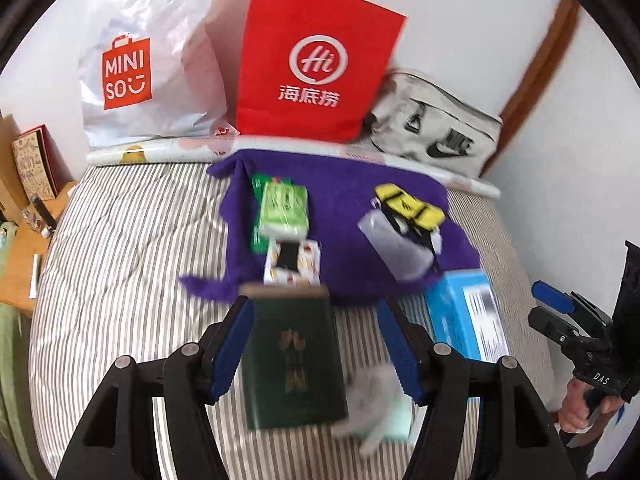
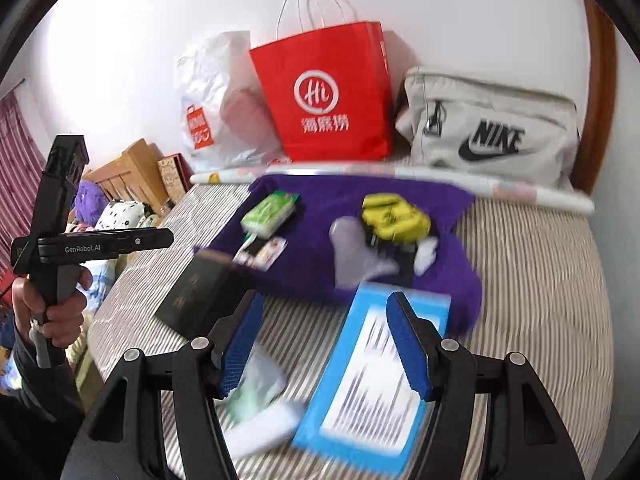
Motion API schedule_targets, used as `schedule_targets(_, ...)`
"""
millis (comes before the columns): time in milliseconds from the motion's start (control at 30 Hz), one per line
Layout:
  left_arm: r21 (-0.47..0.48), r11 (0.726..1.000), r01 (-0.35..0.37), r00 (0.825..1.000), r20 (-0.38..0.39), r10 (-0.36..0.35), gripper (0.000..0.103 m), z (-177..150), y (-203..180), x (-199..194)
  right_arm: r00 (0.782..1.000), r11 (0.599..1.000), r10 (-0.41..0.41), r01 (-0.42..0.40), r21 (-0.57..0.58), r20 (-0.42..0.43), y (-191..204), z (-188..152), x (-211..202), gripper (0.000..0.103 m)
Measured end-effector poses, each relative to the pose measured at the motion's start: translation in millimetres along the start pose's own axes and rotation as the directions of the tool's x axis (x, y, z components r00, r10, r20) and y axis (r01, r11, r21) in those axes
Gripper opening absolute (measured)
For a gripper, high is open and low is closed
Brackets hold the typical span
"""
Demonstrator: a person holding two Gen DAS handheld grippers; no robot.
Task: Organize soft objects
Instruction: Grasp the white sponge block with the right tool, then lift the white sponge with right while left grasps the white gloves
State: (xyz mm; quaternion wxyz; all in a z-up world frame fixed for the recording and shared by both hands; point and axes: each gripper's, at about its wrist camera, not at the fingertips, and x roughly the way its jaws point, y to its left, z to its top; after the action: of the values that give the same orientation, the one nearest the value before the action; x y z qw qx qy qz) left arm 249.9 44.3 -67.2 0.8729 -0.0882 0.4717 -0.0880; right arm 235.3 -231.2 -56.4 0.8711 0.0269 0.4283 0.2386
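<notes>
Down at the near edge of the striped bed [image 1: 120,240], both grippers are hanging spread wide with nothing between the pads. The left gripper [image 1: 316,344] is framing a dark green box [image 1: 296,356], but the box is just lying on the sheet under it, not pinched. The right gripper [image 2: 326,344] is hovering the same way over a blue box [image 2: 372,380]. Between those two boxes a pale, crumpled soft thing [image 2: 260,392] is sitting on the sheet, too blurred to name.

Farther back, a purple towel [image 1: 344,216] is spread out as what looks like the sorting spot, and it's carrying a green tissue pack [image 1: 282,212], a small patterned packet [image 1: 294,264], a clear plastic glove [image 2: 352,248] and something yellow and black [image 2: 394,214]. Grouping the soft stuff on the towel and leaving the hard boxes off it seems to be the idea, judging by how it all lies.

Against the wall a white Miniso bag [image 1: 148,68], a red paper bag [image 1: 316,68] and a grey Nike bag [image 2: 492,128] are standing in a row.

The right wrist view is catching the person's hand [image 2: 56,300] gripping the left tool's handle, plus a wooden headboard [image 2: 132,172]. The left view is showing a wooden side table [image 1: 24,264] instead.
</notes>
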Motion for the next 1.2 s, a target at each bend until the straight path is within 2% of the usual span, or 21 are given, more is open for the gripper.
schedule_targets(233,-0.012,0.999,0.037,0.999,0.001,-0.037,0.063,-50.6,-5.2,-21.3,0.998,1.000,-0.002,0.004,0.024,-0.069,30.5,-58.6,-11.1,0.064)
schedule_targets(333,-0.013,1.000,0.026,1.000,0.015,-0.026,0.063,-68.4,-3.0,-25.1,0.996,0.999,0.002,0.002,0.043,-0.090,44.2,-78.1,-9.0,0.064)
schedule_targets(467,-0.009,1.000,0.023,1.000,0.016,-0.023,0.063,-88.8,1.3,-26.6,0.992,0.997,-0.029,0.038,0.066,-0.120,59.9,-101.5,3.2,0.064)
schedule_targets(600,0.004,1.000,0.006,1.000,0.007,-0.006,0.063,-107.1,6.1,-22.4,0.990,0.992,-0.025,0.041,0.117,-0.141,67.5,-111.2,20.1,0.064)
schedule_targets(767,-0.011,1.000,0.020,1.000,-0.006,-0.021,0.063,-125.1,16.4,-19.6,0.981,0.986,-0.114,0.132,0.106,-0.158,77.6,-114.9,39.1,0.064)
schedule_targets(900,-0.019,0.999,0.043,0.999,-0.016,-0.043,0.063,-133.2,18.9,-15.3,0.965,0.977,-0.186,0.202,0.070,-0.184,79.8,-120.0,55.6,0.061)
schedule_targets(933,-0.014,0.999,0.046,0.999,-0.021,-0.046,0.063,-134.4,17.7,-13.7,0.962,0.977,-0.190,0.205,0.059,-0.194,79.3,-121.6,59.1,0.049)
schedule_targets(1200,0.066,0.995,0.073,0.996,-0.054,-0.070,0.063,-136.9,-11.2,9.9,0.985,0.993,-0.115,0.117,0.010,-0.129,77.4,-134.7,22.2,0.046)
